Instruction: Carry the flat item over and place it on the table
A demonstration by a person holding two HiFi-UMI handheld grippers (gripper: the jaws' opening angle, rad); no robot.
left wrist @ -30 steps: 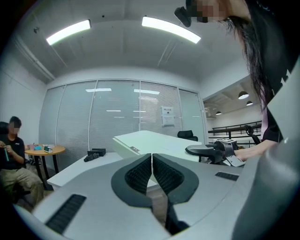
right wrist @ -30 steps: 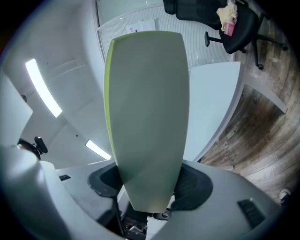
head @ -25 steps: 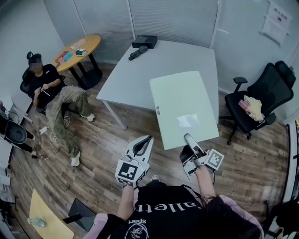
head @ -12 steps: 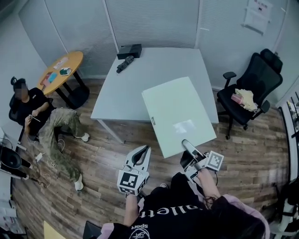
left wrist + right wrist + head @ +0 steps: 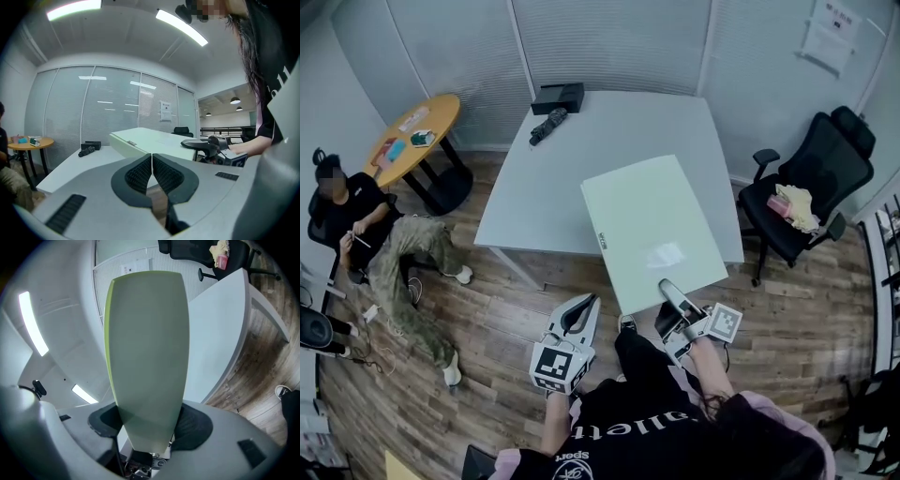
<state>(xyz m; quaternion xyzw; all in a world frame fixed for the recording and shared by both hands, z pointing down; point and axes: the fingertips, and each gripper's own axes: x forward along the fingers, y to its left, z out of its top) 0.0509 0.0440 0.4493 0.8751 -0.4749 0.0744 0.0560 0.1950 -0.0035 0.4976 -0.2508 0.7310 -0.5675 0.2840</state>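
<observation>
A large flat pale green board (image 5: 654, 230) hangs level over the near right part of the white table (image 5: 581, 150). My right gripper (image 5: 667, 289) is shut on the board's near edge, with the jaws above and below it. In the right gripper view the board (image 5: 147, 343) runs up from between the pads (image 5: 197, 425) and hides most of the table (image 5: 220, 333). My left gripper (image 5: 586, 302) is left of the board, over the wooden floor, short of the table's edge. Its pads (image 5: 140, 176) meet with nothing between them. The left gripper view shows the board (image 5: 150, 139) ahead.
A black box (image 5: 558, 97) and a black tool (image 5: 548, 124) lie at the table's far end. A black office chair (image 5: 811, 178) with cloth on it stands at the right. At the left a person (image 5: 356, 225) sits beside a round wooden table (image 5: 417, 127).
The whole view has shifted as I came a little nearer to the table. The board stays in the right gripper over the table's near corner. The left gripper remains shut.
</observation>
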